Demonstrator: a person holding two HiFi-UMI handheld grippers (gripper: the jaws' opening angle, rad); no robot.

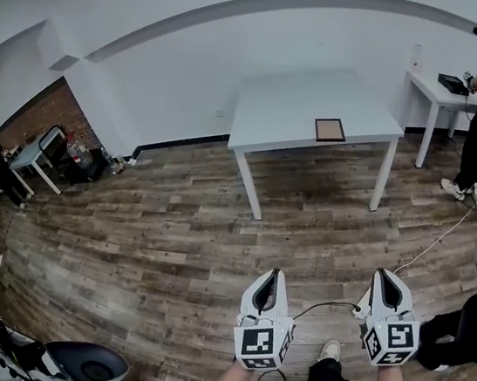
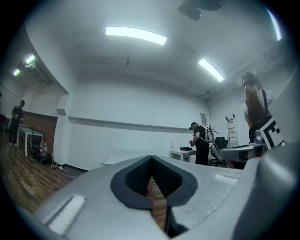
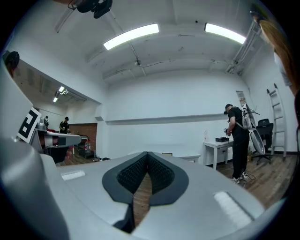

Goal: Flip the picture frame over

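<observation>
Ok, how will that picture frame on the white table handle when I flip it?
The picture frame looks thin and rigid, so it should turn as one stiff piece. Lying flat on the table, it may be hard to get under. Near the front edge, a push might slide it off.

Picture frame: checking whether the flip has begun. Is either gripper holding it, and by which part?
Nothing is held. The left gripper and right gripper are shut and empty; the picture frame lies untouched on the white table far ahead.
</observation>
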